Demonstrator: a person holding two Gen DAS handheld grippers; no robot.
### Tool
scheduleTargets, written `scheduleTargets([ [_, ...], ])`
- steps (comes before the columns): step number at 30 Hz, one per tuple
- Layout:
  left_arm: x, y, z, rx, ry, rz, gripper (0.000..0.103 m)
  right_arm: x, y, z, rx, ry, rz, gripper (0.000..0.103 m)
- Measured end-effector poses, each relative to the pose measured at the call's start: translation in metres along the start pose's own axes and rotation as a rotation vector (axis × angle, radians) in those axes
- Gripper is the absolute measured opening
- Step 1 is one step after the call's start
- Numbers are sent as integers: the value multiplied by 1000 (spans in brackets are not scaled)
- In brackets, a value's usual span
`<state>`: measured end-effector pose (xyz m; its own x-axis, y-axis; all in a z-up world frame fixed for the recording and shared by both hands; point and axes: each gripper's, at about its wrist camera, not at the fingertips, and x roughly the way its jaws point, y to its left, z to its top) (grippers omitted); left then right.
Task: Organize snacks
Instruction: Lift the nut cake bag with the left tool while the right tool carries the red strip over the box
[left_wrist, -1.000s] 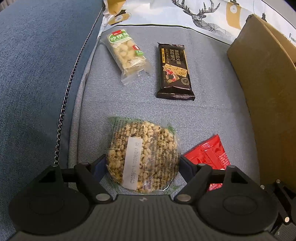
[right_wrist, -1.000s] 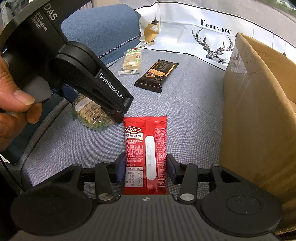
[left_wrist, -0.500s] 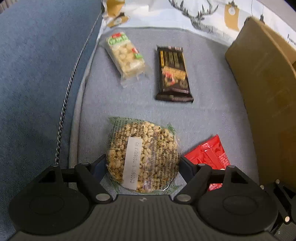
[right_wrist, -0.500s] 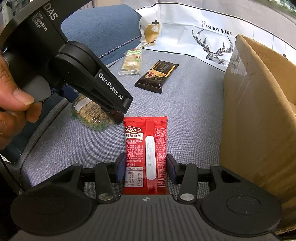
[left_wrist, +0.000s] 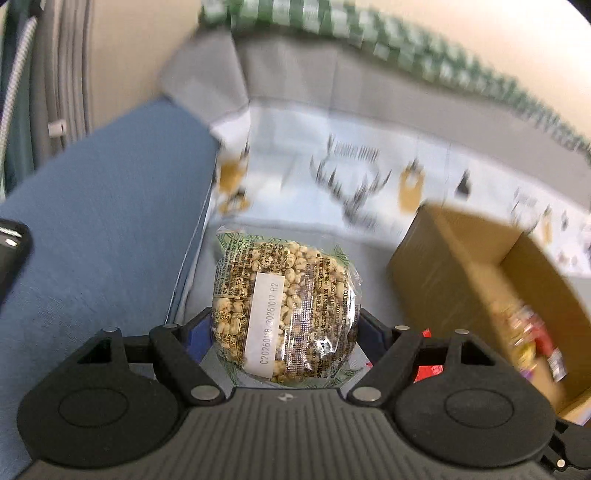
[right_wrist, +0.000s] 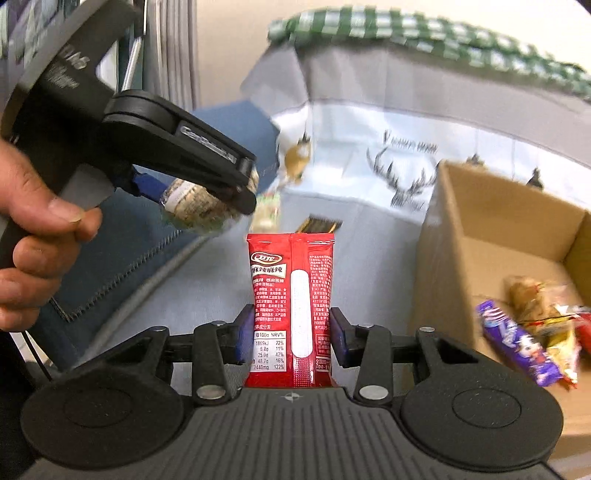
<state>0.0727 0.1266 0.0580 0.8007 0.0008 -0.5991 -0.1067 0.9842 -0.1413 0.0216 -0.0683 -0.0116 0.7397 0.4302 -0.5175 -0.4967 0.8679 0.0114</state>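
Both claws are clamped on snacks and held above the grey sofa cushion (right_wrist: 177, 291). In the left claw (left_wrist: 284, 332) sits the round puffed-grain cake (left_wrist: 284, 306), clear wrapper and white date sticker facing up, its sides pressed between the blue pads with the jaws standing wide (the cake fills the whole gap). From the right wrist view the same claw shows at the upper left, a person's hand (right_wrist: 40, 236) wrapped round its handle and the cake poking out under the black fingers.

The right claw (right_wrist: 291, 339) has just been closing, and its pads now pinch the lower part of the red snack packet (right_wrist: 291, 302), which stands upright between them, nutrition table towards the camera.

To the right an open cardboard box (right_wrist: 491, 251) rests on the cushion. Inside lie a purple wrapped bar (right_wrist: 513, 343) and several more wrapped snacks, overlapping. Beyond the red packet's top edge a dark wrapped bar (right_wrist: 319, 225) and a pale blurred packet (right_wrist: 266, 214) lie on the cushion. A deer-print cloth (right_wrist: 369, 147) covers the sofa back.
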Motion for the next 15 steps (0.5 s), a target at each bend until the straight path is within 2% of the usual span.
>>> scheduleTargets([
  [4, -26, -10, -1, -19, -88, -41, 83, -28, -8, 8, 22, -87, -16, 43],
  [9, -33, -32, -2, 51, -114, -75, 83, -60, -32, 18, 70, -187, -52, 43],
  [15, -25, -55, -3, 125, -131, -100, 83, -91, -86, 41, 168, -272, -117, 43],
])
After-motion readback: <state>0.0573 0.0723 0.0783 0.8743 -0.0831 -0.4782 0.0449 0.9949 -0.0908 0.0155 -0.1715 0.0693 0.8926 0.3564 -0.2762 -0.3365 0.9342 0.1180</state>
